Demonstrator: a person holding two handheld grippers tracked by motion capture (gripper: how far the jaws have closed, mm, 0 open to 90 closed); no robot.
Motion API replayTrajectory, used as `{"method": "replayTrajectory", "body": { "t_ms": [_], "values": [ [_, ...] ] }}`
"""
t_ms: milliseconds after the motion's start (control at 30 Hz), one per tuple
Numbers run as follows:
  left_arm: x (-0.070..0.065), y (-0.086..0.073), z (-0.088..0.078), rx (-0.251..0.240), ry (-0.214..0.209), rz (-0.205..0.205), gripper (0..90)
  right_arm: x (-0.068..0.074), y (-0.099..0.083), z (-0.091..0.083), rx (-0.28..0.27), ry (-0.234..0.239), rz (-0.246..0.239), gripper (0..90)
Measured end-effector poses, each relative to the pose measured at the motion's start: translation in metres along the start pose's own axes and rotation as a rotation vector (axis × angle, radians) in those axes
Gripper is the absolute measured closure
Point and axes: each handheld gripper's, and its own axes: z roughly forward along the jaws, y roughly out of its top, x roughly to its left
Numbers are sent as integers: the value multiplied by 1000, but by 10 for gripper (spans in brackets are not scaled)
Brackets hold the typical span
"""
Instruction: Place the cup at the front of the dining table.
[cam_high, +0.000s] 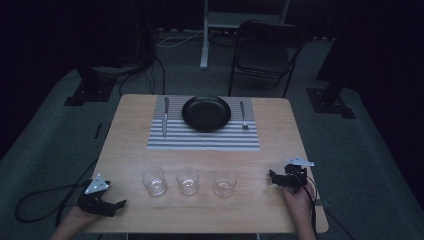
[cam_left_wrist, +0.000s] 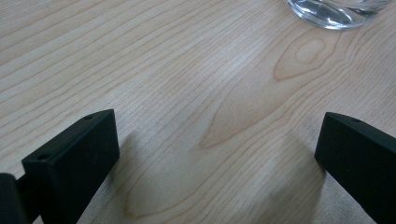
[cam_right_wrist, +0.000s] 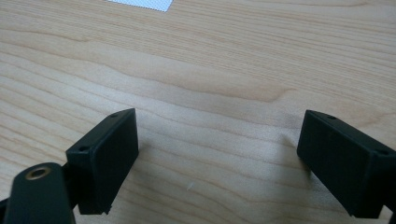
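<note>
Three clear glasses stand in a row near the table's front: the left glass (cam_high: 153, 180), the middle glass (cam_high: 188, 180) and the right glass (cam_high: 225, 183). Behind them a striped placemat (cam_high: 200, 137) carries a black plate (cam_high: 206, 113), with a knife (cam_high: 165, 116) to its left and a fork (cam_high: 243, 115) to its right. My left gripper (cam_high: 119, 204) rests at the front left corner, open, jaws wide over bare wood (cam_left_wrist: 215, 135); the base of a glass (cam_left_wrist: 336, 11) shows ahead of it. My right gripper (cam_high: 272, 176) sits at the front right, open over bare wood (cam_right_wrist: 219, 140).
The wooden table (cam_high: 130, 150) stands on grey carpet in a dim room. A folding chair (cam_high: 267, 50) and a white stand (cam_high: 205, 35) lie beyond the far edge. Cables (cam_high: 35, 200) trail off the left side. A corner of the placemat (cam_right_wrist: 144, 3) shows ahead of the right gripper.
</note>
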Motion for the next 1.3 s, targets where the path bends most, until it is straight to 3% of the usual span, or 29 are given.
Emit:
{"method": "replayTrajectory", "body": {
  "t_ms": [400, 600, 900, 1300],
  "values": [
    [3, 0, -3, 22, 18, -19, 2, 0, 0, 0, 0, 1, 0, 121],
    [2, 0, -3, 21, 9, 3, 2, 0, 0, 0, 0, -1, 1, 121],
    [-8, 9, -5, -24, -71, 15, 40, 0, 0, 0, 0, -1, 1, 121],
    [-27, 23, 5, -35, -100, 76, 40, 0, 0, 0, -1, -1, 1, 121]
  ]
}}
